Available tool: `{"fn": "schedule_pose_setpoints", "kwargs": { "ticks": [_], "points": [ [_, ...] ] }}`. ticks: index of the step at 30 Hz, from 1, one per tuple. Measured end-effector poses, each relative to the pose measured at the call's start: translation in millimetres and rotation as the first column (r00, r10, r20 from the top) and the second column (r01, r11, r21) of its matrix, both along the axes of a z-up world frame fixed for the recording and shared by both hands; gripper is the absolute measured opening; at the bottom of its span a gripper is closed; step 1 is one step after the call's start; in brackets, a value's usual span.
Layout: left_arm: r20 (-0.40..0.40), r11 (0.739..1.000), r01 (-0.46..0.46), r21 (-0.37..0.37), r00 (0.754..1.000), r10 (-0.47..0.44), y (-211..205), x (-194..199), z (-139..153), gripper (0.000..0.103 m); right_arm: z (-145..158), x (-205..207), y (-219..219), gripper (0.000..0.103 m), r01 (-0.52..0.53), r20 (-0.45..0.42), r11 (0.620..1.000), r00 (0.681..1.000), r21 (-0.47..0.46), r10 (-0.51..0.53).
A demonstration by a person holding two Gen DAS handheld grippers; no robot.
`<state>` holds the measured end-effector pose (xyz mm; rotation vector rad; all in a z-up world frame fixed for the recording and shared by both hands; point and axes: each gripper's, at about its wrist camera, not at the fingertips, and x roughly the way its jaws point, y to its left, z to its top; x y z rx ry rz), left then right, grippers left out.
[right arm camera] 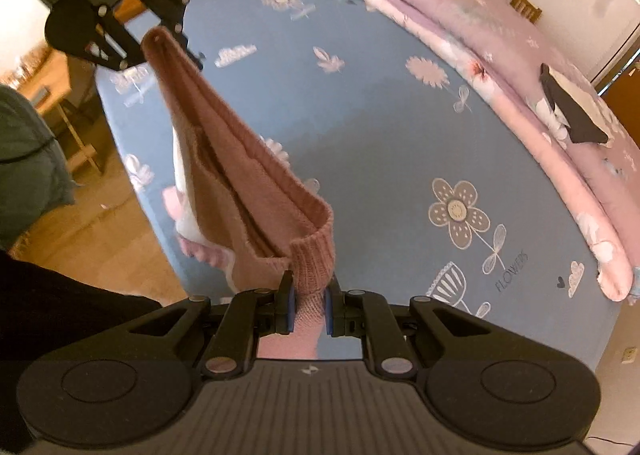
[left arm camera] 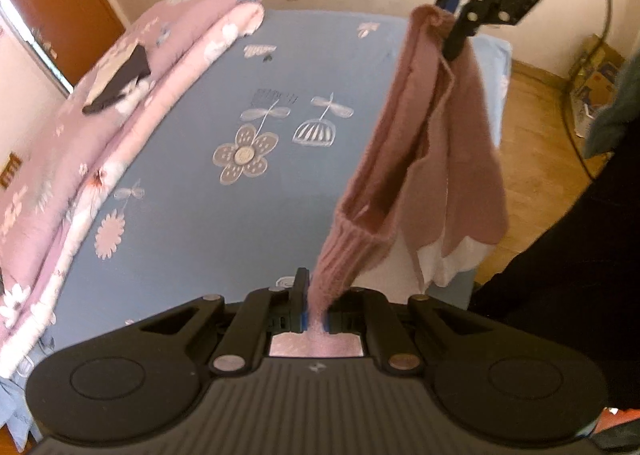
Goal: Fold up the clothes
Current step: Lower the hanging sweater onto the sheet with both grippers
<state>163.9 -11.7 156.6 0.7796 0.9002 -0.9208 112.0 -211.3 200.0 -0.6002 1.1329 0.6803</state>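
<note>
Left view: my left gripper (left arm camera: 316, 307) is clamped on the sweater (left arm camera: 404, 159), which hangs over the bed's (left arm camera: 192, 215) near edge. Right view: my right gripper (right arm camera: 308, 305) pinches the ribbed hem (right arm camera: 312, 255). I judge nothing is folded yet; laying flat comes first.

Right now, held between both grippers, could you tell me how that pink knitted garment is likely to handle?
Probably floppy: the pink knitted garment sags between the left gripper and right gripper. Likely grippy, given its ribbed knit. Its loose lower panels may bunch on the bed.
</note>
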Motion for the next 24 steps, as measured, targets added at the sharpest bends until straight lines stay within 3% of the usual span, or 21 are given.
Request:
{"fn": "schedule_pose_setpoints", "kwargs": {
  "ticks": [15,24],
  "points": [
    [-0.031,0.987,-0.105,0.119,0.994,0.109,-25,102,-101,0.006,-100,105,-9,0.016,0.108,0.021,0.991,0.994,-0.077,-0.106],
    [-0.075,0.953,-0.252,0.167,0.961,0.267,-30,161,-156,0.006,-163,175,-25,0.016,0.154,-0.010,0.986,0.988,-0.057,-0.155]
  ]
}}
